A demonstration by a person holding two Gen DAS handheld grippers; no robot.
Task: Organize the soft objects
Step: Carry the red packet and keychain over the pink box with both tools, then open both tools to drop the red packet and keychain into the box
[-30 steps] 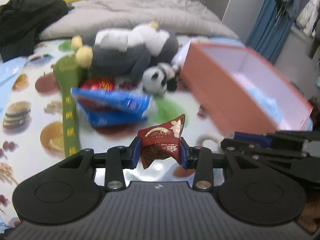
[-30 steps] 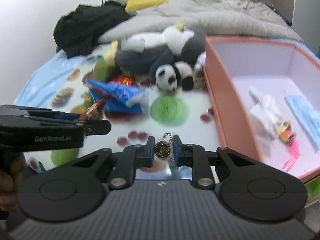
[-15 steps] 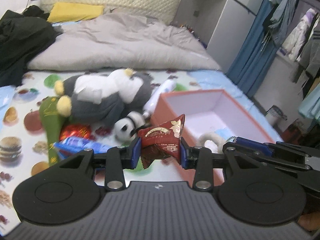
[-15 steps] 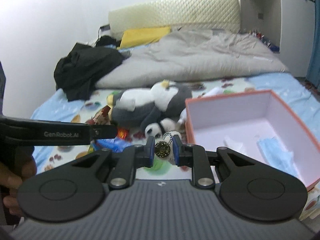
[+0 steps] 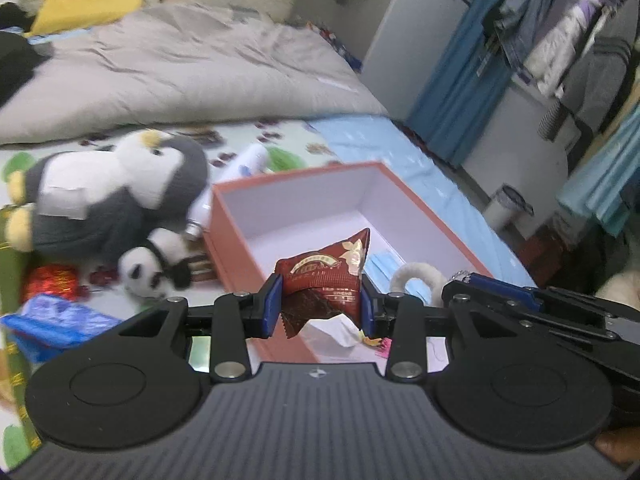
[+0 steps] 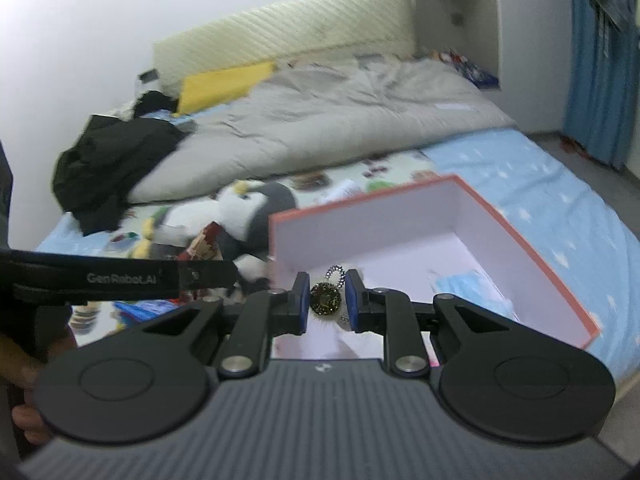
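My left gripper [image 5: 320, 304] is shut on a dark red snack packet [image 5: 324, 276] and hangs over the near end of the orange box [image 5: 296, 176] with the pale inside. In the right wrist view, my right gripper [image 6: 326, 300] is shut on a round dark charm [image 6: 326, 300] with a bead chain, also above the box [image 6: 360, 200]. A white fluffy ring [image 5: 416, 276] shows at the right gripper's tip [image 5: 456, 282]. The left gripper [image 6: 208, 276] and its packet [image 6: 204, 244] reach in from the left. A blue face mask [image 6: 468, 288] and a white tissue [image 5: 336, 328] lie in the box.
Left of the box lie a grey penguin plush [image 5: 120, 184], a small panda plush [image 5: 148, 264], a white tube [image 5: 240, 176], a red foil pack [image 5: 50, 282] and a blue packet [image 5: 60, 320]. Behind are a grey duvet [image 6: 320, 120], black clothes [image 6: 108, 160] and a yellow pillow [image 6: 224, 84].
Both grippers have risen and swung right, from over the fruit-print sheet to above the box. Each keeps its grip. The plush toys and packets have slid to the left of both views.
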